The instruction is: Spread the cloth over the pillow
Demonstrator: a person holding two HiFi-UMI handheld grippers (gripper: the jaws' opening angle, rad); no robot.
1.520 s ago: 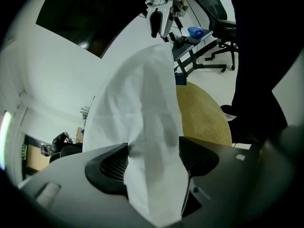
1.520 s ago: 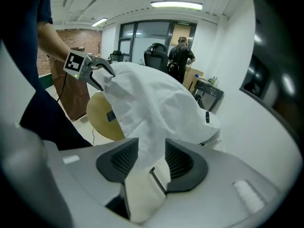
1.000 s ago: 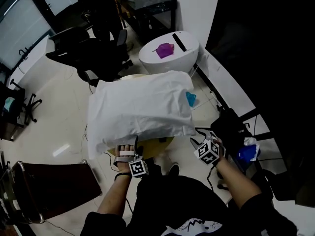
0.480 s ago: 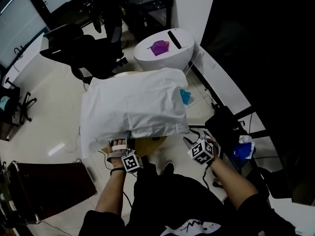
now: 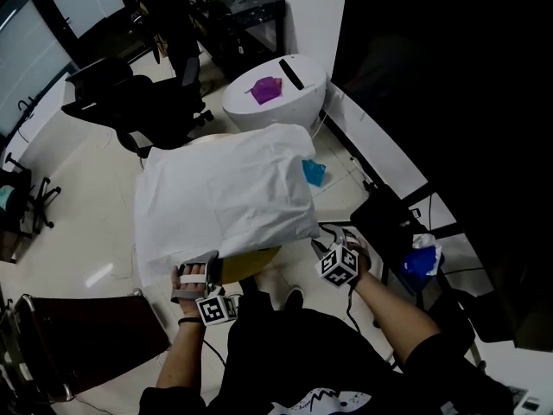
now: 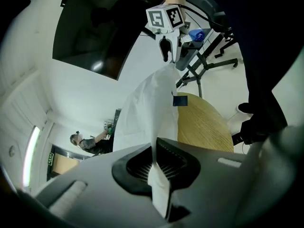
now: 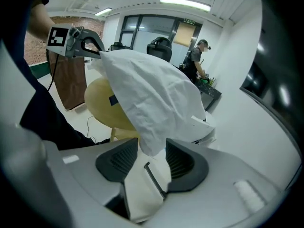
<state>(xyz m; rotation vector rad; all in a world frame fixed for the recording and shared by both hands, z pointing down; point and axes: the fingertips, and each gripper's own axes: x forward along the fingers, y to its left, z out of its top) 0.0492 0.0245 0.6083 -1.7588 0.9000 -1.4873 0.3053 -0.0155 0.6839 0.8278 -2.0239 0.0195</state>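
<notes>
The cloth lies as a white, puffed sheet across the middle of the head view. It covers most of a round wooden table, whose yellow rim shows only under the near edge. The bulk beneath is probably the pillow, though no bare part of it shows for certain.

At the lower left, the left gripper has the near edge of the cloth. Its jaws have just been closing and now stand together, with a thin fold pinched flat between the pads. At the right, the right gripper holds the near right corner. Its jaws stand fairly wide apart, pressed on a thick wad of the white stuff that fills the gap. Between the two grippers the near edge is lifted and drawn taut.

The far edge ends just short of a white rounded pod at the upper middle. A teal scrap sits on the floor beside the cloth's right edge. Pale floor lies open at the left. A dark stand with cables crowds the right side, and an office chair stands at the upper left.
</notes>
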